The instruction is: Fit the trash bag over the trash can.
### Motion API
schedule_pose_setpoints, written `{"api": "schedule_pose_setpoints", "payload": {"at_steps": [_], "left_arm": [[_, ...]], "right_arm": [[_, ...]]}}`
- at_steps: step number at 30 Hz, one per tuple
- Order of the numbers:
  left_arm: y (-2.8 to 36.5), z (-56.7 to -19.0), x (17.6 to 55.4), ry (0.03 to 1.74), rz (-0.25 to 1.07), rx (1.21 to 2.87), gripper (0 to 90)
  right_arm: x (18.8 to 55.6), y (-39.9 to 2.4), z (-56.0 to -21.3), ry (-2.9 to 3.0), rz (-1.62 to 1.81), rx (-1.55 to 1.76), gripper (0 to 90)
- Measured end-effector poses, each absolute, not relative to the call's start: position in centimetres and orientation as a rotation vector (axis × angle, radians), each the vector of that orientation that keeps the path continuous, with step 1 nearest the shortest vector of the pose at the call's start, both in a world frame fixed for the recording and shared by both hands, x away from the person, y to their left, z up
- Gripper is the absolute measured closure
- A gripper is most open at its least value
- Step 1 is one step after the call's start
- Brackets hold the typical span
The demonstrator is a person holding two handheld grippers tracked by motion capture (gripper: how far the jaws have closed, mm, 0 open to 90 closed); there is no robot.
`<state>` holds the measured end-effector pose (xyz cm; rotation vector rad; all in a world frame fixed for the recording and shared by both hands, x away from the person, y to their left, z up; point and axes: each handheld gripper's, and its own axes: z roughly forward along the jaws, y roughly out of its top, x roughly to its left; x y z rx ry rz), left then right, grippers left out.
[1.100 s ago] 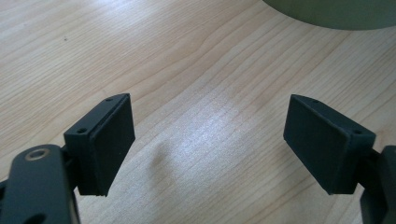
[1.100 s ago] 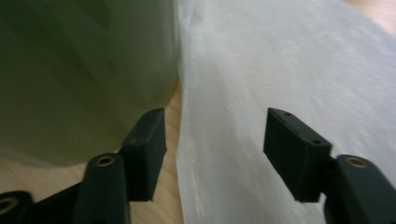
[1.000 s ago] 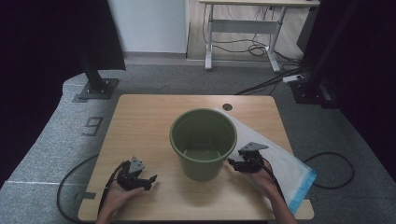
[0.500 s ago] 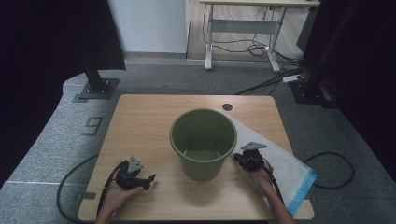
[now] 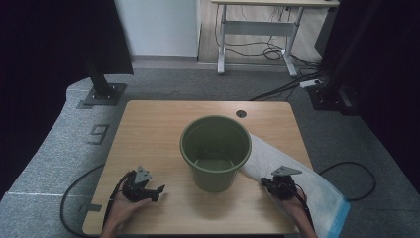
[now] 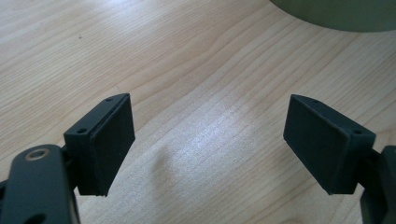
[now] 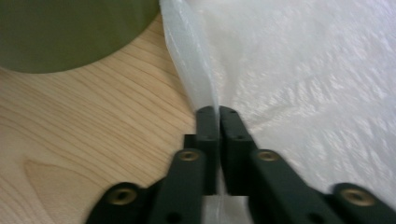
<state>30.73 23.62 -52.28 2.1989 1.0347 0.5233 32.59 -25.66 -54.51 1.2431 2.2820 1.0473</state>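
Observation:
A green bucket (image 5: 215, 151) stands upright in the middle of the wooden table (image 5: 148, 129). A white plastic bag (image 5: 317, 193) lies flat to its right and hangs over the table's right edge. My right gripper (image 5: 265, 182) sits on the bag's left edge. In the right gripper view my right gripper (image 7: 218, 112) pinches a raised fold of the bag (image 7: 303, 70) beside the bucket (image 7: 70, 32). Its jaws closed and have just eased apart slightly, with the film still between the pads. My left gripper (image 5: 159, 191) rests near the front left. Seen in its own view, the left gripper (image 6: 208, 140) stands open over bare wood.
A round cable hole (image 5: 241, 113) sits near the table's far edge. Cables (image 5: 74, 198) trail from both grippers onto the grey floor mat. Black stands (image 5: 101, 89) flank the table, and a desk (image 5: 257, 29) stands behind.
My right gripper has closed on the bag's edge and shifted toward the near right, lifting a fold of film. The left gripper has stayed put.

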Motion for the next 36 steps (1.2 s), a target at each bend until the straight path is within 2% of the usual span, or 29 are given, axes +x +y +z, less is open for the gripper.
{"api": "schedule_pose_setpoints", "payload": {"at_steps": [3, 6, 9, 15, 20, 22, 24, 29, 30, 36], "left_arm": [[23.8, -52.3, 30.8, 1.039, 0.521, 2.193, 16.2], [23.8, -52.3, 30.8, 1.043, 0.521, 2.194, 16.2], [23.7, -52.3, 30.8, 1.037, 0.521, 2.196, 16.2], [23.7, -52.5, 30.8, 1.039, 0.519, 2.204, 16.2], [23.7, -52.5, 30.8, 1.041, 0.519, 2.206, 16.2], [23.7, -52.5, 30.8, 1.041, 0.521, 2.206, 16.2], [23.7, -52.5, 30.8, 1.044, 0.52, 2.205, 16.2], [23.7, -52.6, 30.8, 1.042, 0.52, 2.209, 16.2], [23.7, -52.6, 30.8, 1.042, 0.52, 2.207, 16.2], [23.9, -52.5, 30.7, 1.047, 0.526, 2.2, 16.2]], "right_arm": [[32.9, -24.8, -54.2, 2.252, 1.076, 1.196, 53.6], [33.8, -23.6, -54.0, 2.241, 1.087, 1.167, 43.1], [35.0, -22.1, -53.9, 2.265, 1.068, 1.137, 38.0], [36.7, -20.5, -54.9, 2.304, 1.034, 1.135, 38.3], [37.5, -19.8, -54.9, 2.28, 1.017, 1.155, 42.5], [37.7, -19.7, -54.9, 2.273, 1.017, 1.163, 47.4], [37.8, -19.7, -54.9, 2.269, 1.025, 1.168, 55.0], [38.0, -20.1, -54.9, 2.258, 1.031, 1.189, 85.4], [38.0, -20.2, -54.9, 2.251, 1.033, 1.192, 87.8], [37.7, -21.7, -53.4, 2.152, 1.126, 1.22, 88.7]]}}
